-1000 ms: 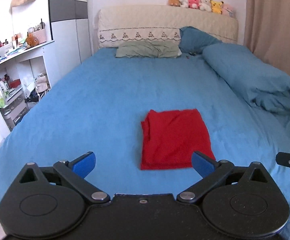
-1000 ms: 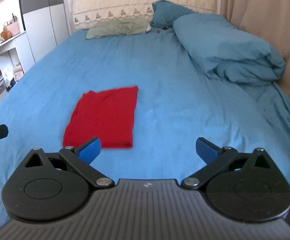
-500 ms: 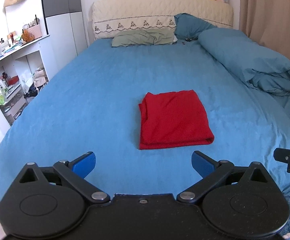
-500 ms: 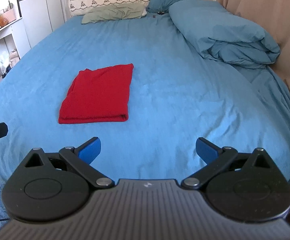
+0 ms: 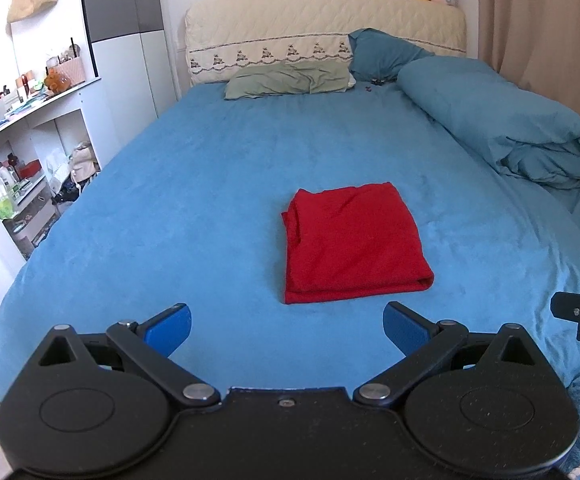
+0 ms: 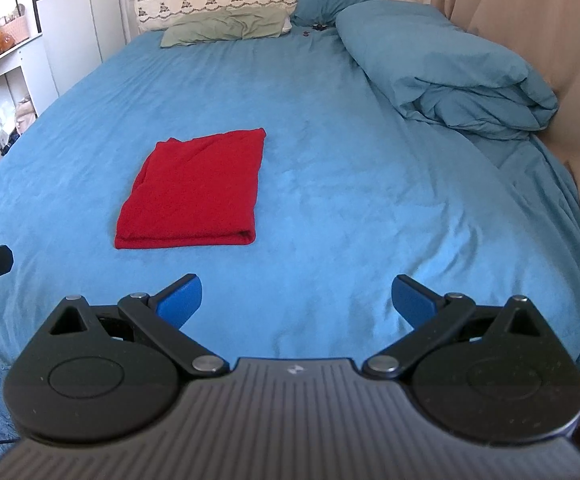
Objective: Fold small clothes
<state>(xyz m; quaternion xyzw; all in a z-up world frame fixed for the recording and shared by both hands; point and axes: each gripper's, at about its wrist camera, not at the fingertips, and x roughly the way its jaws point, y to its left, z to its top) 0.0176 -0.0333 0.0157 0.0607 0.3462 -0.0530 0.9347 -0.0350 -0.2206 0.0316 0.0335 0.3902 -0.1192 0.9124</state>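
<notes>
Lying flat on the blue bed [image 5: 210, 208], the red garment [image 5: 352, 242] is a folded rectangle with its long axis running away from both cameras, toward the headboard [image 5: 322, 32], and its near short edge is a thick, rounded fold. From the left claw [image 5: 287, 326] it sits straight ahead and slightly to the right, near but not touching, so this claw is the closer and better lined up with it. From the right claw [image 6: 296, 300] the same garment [image 6: 196, 192] lies ahead and well off to the left, with bare bedsheet directly in front of the fingers. Both claws have their blue pads spread wide apart and grip nothing. Judging by the neat layered shape, the fold looks essentially finished, and any further move would probably start from the near edge or the right-hand corner. No brand, label or print shows on the cloth. The only marking is a small pale emblem on the right claw's body, too small to read, and the shelf [image 5: 30, 100] items are too blurred to make out.
</notes>
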